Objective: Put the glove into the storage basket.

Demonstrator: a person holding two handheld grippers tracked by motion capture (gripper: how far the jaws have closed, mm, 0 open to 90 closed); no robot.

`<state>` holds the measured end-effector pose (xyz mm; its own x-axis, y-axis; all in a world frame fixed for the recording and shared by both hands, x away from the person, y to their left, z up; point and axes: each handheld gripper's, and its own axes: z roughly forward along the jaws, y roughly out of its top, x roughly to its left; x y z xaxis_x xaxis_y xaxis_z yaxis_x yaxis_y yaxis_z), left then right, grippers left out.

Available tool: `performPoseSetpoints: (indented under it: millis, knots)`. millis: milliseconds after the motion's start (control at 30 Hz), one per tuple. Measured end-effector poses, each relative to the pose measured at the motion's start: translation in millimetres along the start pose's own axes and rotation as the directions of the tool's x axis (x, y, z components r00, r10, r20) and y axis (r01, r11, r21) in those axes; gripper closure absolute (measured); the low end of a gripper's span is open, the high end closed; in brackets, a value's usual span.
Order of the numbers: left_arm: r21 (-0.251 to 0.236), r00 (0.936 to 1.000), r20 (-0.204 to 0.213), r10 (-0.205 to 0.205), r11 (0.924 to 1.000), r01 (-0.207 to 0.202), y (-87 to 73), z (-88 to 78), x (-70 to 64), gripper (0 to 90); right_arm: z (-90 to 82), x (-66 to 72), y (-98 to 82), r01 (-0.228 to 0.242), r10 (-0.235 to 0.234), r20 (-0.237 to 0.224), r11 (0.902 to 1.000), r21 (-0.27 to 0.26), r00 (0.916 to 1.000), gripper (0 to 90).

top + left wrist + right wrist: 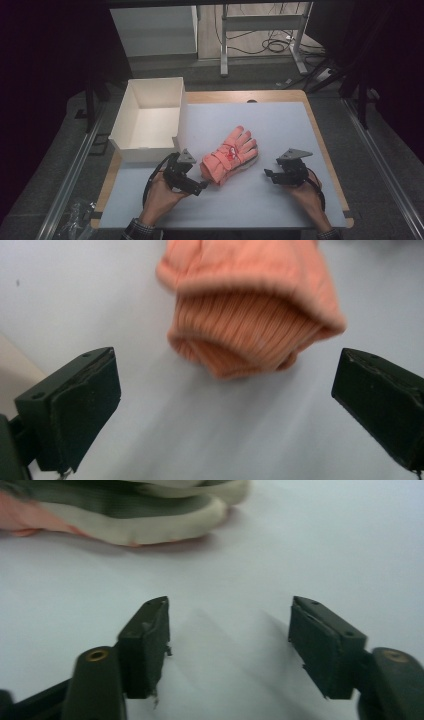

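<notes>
Orange knit gloves [230, 156] lie stacked in the middle of the white mat, fingers pointing away from me and ribbed cuffs toward me. My left gripper [200, 188] sits just left of the cuffs, open and empty; in its own view the cuff end of the gloves [250, 320] lies ahead between the wide-apart jaws, untouched. My right gripper [270, 175] rests to the right of the gloves, a short gap away, open with nothing between its jaws. In the right gripper view a pale and grey glove edge [135, 515] lies beyond the jaws.
An open white cardboard box [150, 120] stands at the left rear of the table, close to my left gripper. The white mat [280, 125] covers most of the wooden tabletop. Table legs and cables lie on the floor beyond.
</notes>
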<state>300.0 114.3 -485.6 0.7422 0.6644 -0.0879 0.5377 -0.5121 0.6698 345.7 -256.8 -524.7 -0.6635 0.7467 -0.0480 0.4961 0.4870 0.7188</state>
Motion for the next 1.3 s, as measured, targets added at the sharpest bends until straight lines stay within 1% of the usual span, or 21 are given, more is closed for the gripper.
performPoseSetpoints:
  millis: [67, 167, 200, 267, 333, 467, 500, 633, 833, 933, 967, 1000, 1033, 1100, 1167, 1200, 1300]
  knots:
    - [0.008, 0.9999, -0.002, 0.011, 0.9999, -0.011, 8.0, -1.0, -1.0, 0.0, -1.2, -4.6, -0.8, -0.009, 0.009, 0.019, 1.0000, -0.003, 0.9998, 29.3]
    - [0.016, 0.9997, 0.005, 0.025, 0.9996, -0.025, 22.0, 0.0, -2.3, 0.0, -2.6, -11.5, -2.7, -0.015, 0.015, 0.040, 0.9999, -0.002, 0.9991, 25.2]
    - [0.019, 0.9994, 0.007, 0.032, 0.9993, -0.033, 28.1, 1.2, -3.1, 0.0, -3.3, -16.3, -4.4, -0.014, 0.014, 0.060, 0.9999, -0.003, 0.9981, 22.7]
    - [0.023, 0.9991, 0.016, 0.039, 0.9990, -0.039, 37.6, 5.0, -4.7, 0.0, -3.6, -18.0, -5.0, -0.017, 0.017, 0.064, 0.9998, -0.003, 0.9978, 21.8]
    - [0.032, 0.9985, 0.020, 0.050, 0.9982, -0.051, 47.0, 11.0, -6.0, 0.0, -3.7, -23.0, -7.2, -0.025, 0.025, 0.081, 0.9997, 0.002, 0.9964, 20.6]
    - [0.059, 0.9971, 0.023, 0.073, 0.9955, -0.074, 63.7, 27.3, -6.9, 0.0, -2.7, -28.3, -10.0, -0.054, 0.054, 0.063, 0.9985, -0.003, 0.9965, 19.0]
    - [0.067, 0.9965, 0.026, 0.079, 0.9945, -0.081, 67.3, 31.2, -7.0, 0.0, -3.0, -28.1, -10.0, -0.056, 0.056, 0.063, 0.9985, -0.001, 0.9965, 18.9]
    - [0.090, 0.9964, 0.030, 0.079, 0.9926, -0.081, 77.5, 45.8, -6.2, 0.0, -2.8, -28.4, -10.4, -0.057, 0.057, 0.063, 0.9984, -0.002, 0.9964, 18.9]
    - [0.133, 0.9963, 0.031, 0.080, 0.9876, -0.084, 80.0, 67.2, -5.5, 0.0, -2.6, -28.6, -10.8, -0.058, 0.058, 0.062, 0.9983, -0.005, 0.9964, 18.9]
    - [0.164, 0.9961, 0.025, 0.084, 0.9826, -0.087, 76.9, 78.5, -6.4, 0.0, -2.6, -28.6, -10.9, -0.059, 0.060, 0.061, 0.9982, -0.005, 0.9964, 18.9]
    - [0.179, 0.9961, 0.028, 0.084, 0.9800, -0.087, 75.0, 83.4, -6.7, 0.0, -2.5, -28.5, -10.9, -0.060, 0.061, 0.061, 0.9982, -0.006, 0.9963, 18.9]
    - [0.184, 0.9958, 0.024, 0.088, 0.9788, -0.091, 73.5, 86.5, -6.8, 0.0, -2.5, -28.6, -10.9, -0.059, 0.060, 0.061, 0.9982, -0.005, 0.9964, 18.9]
    - [0.185, 0.9961, 0.015, 0.087, 0.9788, -0.088, 72.3, 88.8, -7.2, 0.0, -2.6, -28.6, -10.9, -0.059, 0.060, 0.060, 0.9982, -0.005, 0.9964, 18.9]
    - [0.200, 0.9956, 0.004, 0.093, 0.9755, -0.092, 70.3, 93.5, -6.9, 0.0, -2.6, -28.6, -11.0, -0.060, 0.060, 0.060, 0.9982, -0.005, 0.9964, 18.9]
    - [0.218, 0.9950, 0.008, 0.099, 0.9710, -0.099, 67.6, 98.7, -6.7, 0.0, -2.5, -28.6, -11.0, -0.060, 0.060, 0.060, 0.9982, -0.005, 0.9964, 18.9]
    - [0.218, 0.9954, 0.016, 0.094, 0.9712, -0.096, 66.2, 100.8, -7.2, 0.1, -2.6, -28.6, -11.0, -0.060, 0.060, 0.060, 0.9982, -0.005, 0.9964, 18.9]
    - [0.221, 0.9947, 0.016, 0.101, 0.9698, -0.102, 64.5, 102.7, -8.2, 1.8, -2.5, -28.6, -11.0, -0.060, 0.060, 0.060, 0.9982, -0.005, 0.9964, 18.9]
